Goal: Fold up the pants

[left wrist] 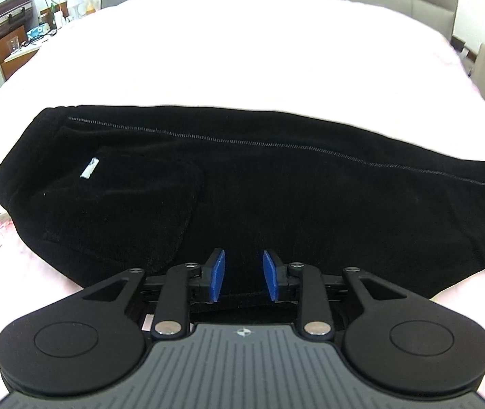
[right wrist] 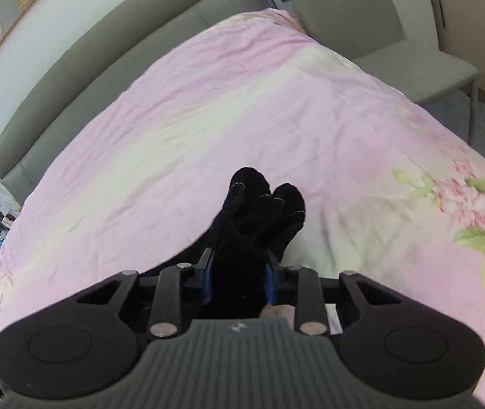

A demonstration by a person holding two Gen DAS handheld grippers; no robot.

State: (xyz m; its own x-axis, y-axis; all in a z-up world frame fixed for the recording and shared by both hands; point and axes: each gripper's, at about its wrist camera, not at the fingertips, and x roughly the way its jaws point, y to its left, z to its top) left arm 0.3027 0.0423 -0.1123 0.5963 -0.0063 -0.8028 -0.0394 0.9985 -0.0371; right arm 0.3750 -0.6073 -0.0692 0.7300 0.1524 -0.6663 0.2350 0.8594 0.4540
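Black pants (left wrist: pixel 242 191) lie across a pink bedspread (left wrist: pixel 242 51), waist end at the left with a small white tag (left wrist: pixel 89 167) and a back pocket. My left gripper (left wrist: pixel 244 277) is open, its blue pads (left wrist: pixel 217 277) just above the pants' near edge, holding nothing. My right gripper (right wrist: pixel 239 277) is shut on the bunched leg ends of the pants (right wrist: pixel 259 211), which stick up past the fingertips above the bed.
A grey headboard (right wrist: pixel 72 85) runs along the far side of the bed. A grey chair (right wrist: pixel 378 34) stands at the bed's right. A cluttered bedside table (left wrist: pixel 14 44) stands at the far left. The bedspread has a floral print (right wrist: pixel 481 211) at the right.
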